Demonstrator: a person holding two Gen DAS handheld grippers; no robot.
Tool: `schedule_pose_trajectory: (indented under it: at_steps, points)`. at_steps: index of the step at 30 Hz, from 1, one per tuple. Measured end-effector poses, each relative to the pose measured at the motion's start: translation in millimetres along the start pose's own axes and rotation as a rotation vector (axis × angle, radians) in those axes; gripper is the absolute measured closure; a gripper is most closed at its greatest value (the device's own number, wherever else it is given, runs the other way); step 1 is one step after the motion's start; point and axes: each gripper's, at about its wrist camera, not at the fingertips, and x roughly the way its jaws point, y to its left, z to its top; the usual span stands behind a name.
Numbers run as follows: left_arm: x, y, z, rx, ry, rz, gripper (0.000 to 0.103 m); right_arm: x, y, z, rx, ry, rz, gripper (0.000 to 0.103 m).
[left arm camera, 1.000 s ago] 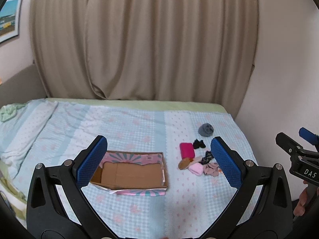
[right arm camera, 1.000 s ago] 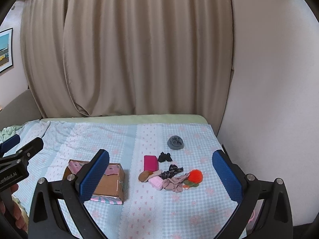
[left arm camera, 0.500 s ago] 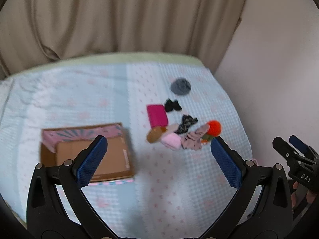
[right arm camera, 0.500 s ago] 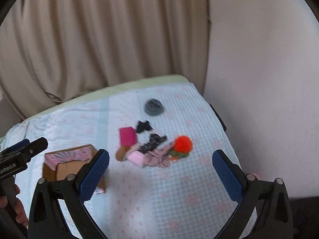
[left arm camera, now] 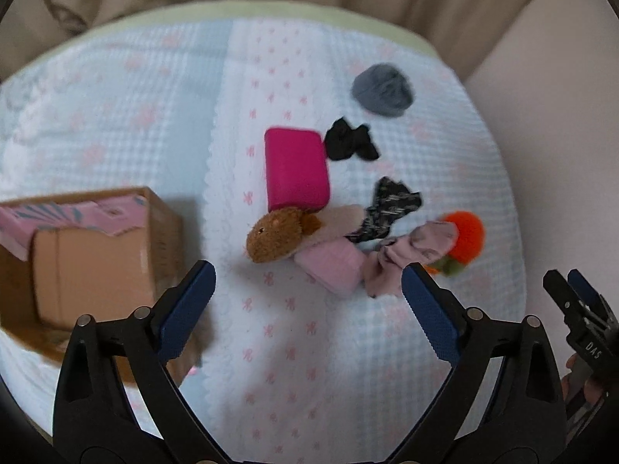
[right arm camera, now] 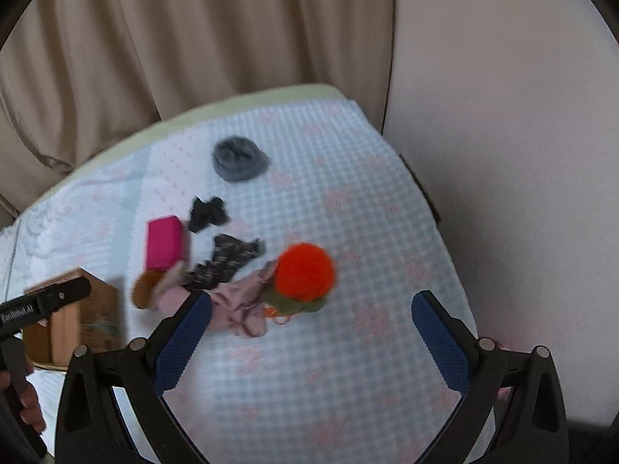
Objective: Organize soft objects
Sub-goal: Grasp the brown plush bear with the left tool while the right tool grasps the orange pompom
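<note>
A pile of soft things lies on the bed: a magenta block (left arm camera: 296,170), a brown plush (left arm camera: 276,234), a pale pink pad (left arm camera: 330,266), a black-and-white patterned cloth (left arm camera: 387,208), a mauve cloth (left arm camera: 410,255), an orange pompom (left arm camera: 466,234), a black cloth (left arm camera: 350,143) and a grey knit ball (left arm camera: 383,91). An open cardboard box (left arm camera: 89,266) stands to their left. My left gripper (left arm camera: 307,309) is open and empty above the bed, just short of the pile. My right gripper (right arm camera: 311,338) is open and empty, just short of the orange pompom (right arm camera: 305,274).
The bed has a light blue and white checked cover (left arm camera: 309,367). Beige curtains (right arm camera: 193,38) hang behind it and a plain wall (right arm camera: 503,116) runs along its right side. The right gripper shows at the right edge of the left wrist view (left arm camera: 580,317).
Both grippers have moved down and forward toward the pile, which now looks much larger. Both stay open.
</note>
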Motion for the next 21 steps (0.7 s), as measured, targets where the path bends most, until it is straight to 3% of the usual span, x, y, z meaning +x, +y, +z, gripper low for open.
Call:
schedule_pose_trajectory:
  at_steps: [8,12,17,18,21]
  points:
    - [74.0,20.8,6.6,-0.123,0.051,0.023,0.007,98.4,-20.4,0.1,-0.054,0.099,0.046,0.006]
    - [102.0,27.4,7.1,-0.144,0.057,0.026,0.008,130.7,-21.0,-4.8,-0.070,0.131,0.072,0.013]
    - [121.5,42.1,5.9,-0.215,0.042,-0.068,0.010,164.1,-17.8,-11.0,-0.102,0.164,0.131,0.020]
    - [123.5,45.4,5.2,-0.233,0.038,-0.093,0.017,169.0,-17.5,-11.7,-0.104,0.165,0.142,0.020]
    - [129.2,54.1,0.8,-0.303,0.039,-0.167,0.026,182.4,-17.8,-12.6,-0.093,0.170,0.191,0.032]
